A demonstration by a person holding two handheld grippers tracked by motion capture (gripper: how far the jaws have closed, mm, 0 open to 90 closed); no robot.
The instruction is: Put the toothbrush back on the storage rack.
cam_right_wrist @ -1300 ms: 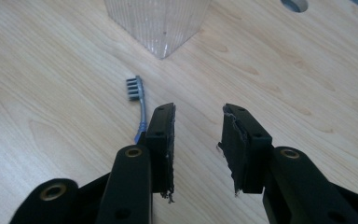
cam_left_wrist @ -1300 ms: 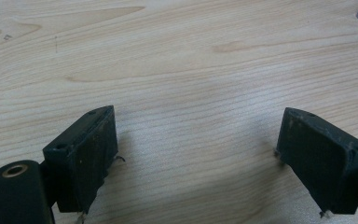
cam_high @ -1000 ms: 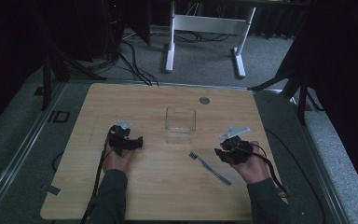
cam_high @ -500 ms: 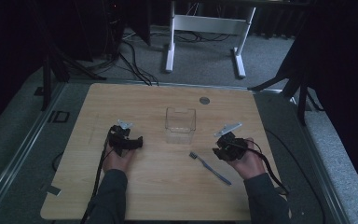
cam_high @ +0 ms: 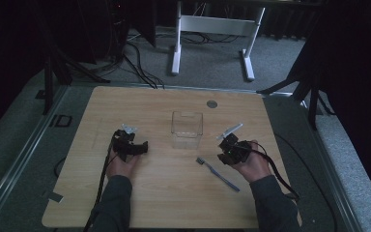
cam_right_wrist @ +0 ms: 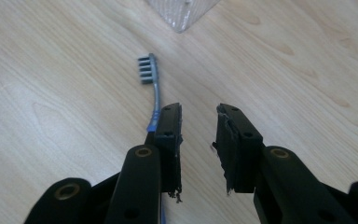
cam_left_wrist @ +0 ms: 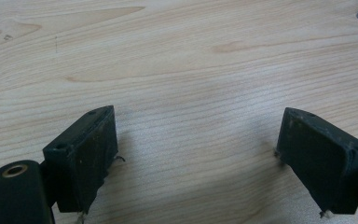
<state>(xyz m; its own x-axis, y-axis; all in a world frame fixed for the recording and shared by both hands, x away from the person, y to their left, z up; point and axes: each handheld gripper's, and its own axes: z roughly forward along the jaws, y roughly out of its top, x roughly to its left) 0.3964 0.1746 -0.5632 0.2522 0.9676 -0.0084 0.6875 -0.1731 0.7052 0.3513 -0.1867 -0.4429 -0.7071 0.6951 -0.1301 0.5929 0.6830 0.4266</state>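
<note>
From the high view, the toothbrush (cam_high: 217, 171) is lying just beside the right gripper (cam_high: 223, 155), on its inner side, with the clear container (cam_high: 187, 129) beyond. In the right gripper view, the jaws, having just been closing, are standing narrowly parted on nothing, the handle passing under the left jaw, so they should be recentred over it. In the left gripper view, the left gripper (cam_left_wrist: 193, 163) is being held wide over bare table (cam_left_wrist: 177, 60).

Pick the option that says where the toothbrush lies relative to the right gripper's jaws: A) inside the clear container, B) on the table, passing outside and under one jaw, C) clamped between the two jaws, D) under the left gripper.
B: in the right gripper view the toothbrush lies flat on the table, its handle running under the outer side of one jaw of the right gripper, with bare wood in the gap.
</note>
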